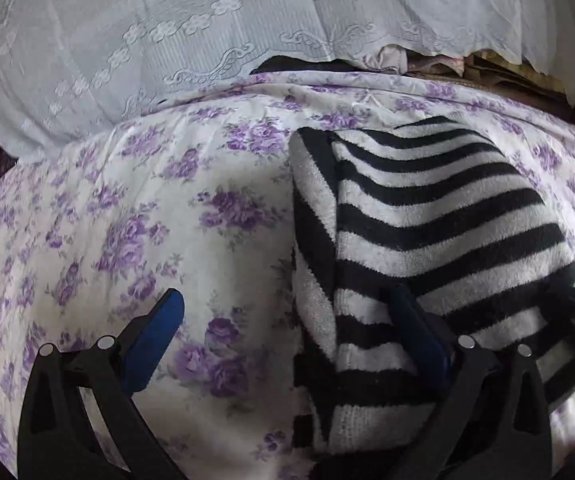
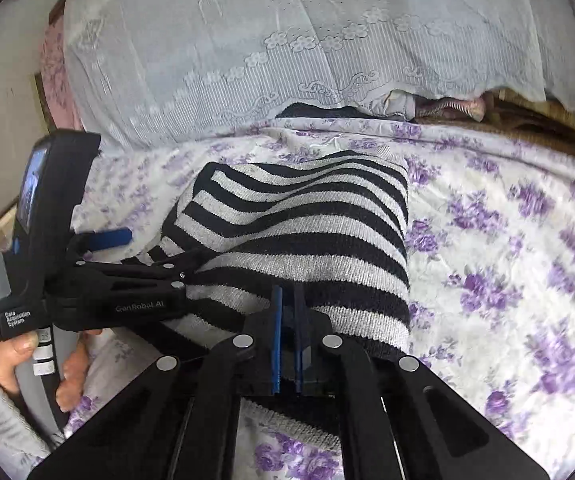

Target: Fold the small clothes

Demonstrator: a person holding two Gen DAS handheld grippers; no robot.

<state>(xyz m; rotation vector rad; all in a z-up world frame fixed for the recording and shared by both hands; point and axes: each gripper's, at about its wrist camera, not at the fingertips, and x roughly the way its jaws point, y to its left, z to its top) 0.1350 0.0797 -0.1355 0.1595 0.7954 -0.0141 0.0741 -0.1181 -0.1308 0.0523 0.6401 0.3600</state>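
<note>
Setting: a bed under a sheet [image 1: 135, 216] printed with purple flowers; a white lace cloth [image 1: 167, 32] hangs over a heap at the far side.
Garment: a black-and-white striped knit [image 1: 427, 216], folded into a rough oblong and lying on the sheet [image 2: 507, 240].
Left gripper [image 1: 283, 324]: jaws spread wide. One blue finger [image 1: 155, 340] stands over bare sheet; the other is over the striped knit, near its left edge.
Left gripper's hold: nothing is pinched. The knit's left edge runs between the two fingers, which are well apart; whether the finger over the cloth touches it I cannot tell.
Left gripper from the other side: in the right wrist view the left gripper [image 2: 127, 248] lies low and to the left, its arms reaching over the near left corner of the knit [image 2: 287, 220]. A hand [image 2: 27, 356] grips its handle, which bears a small screen.
Right gripper [image 2: 287, 304]: its blue pads [image 2: 276, 320] are pressed together, only a thin slit showing between them.
Right gripper's hold: the tips sit at the near edge of the knit, touching the cloth; whether any fabric is caught in the slit I cannot tell.
Knit from the right gripper: it stretches ahead and slightly left, its right side a straight fold, with bare flowered sheet to the right.
Beyond the knit: the lace cloth [image 2: 287, 40] lies well ahead of both grippers, with a dark gap and some crumpled fabrics [image 2: 447, 106] under its hem.
</note>
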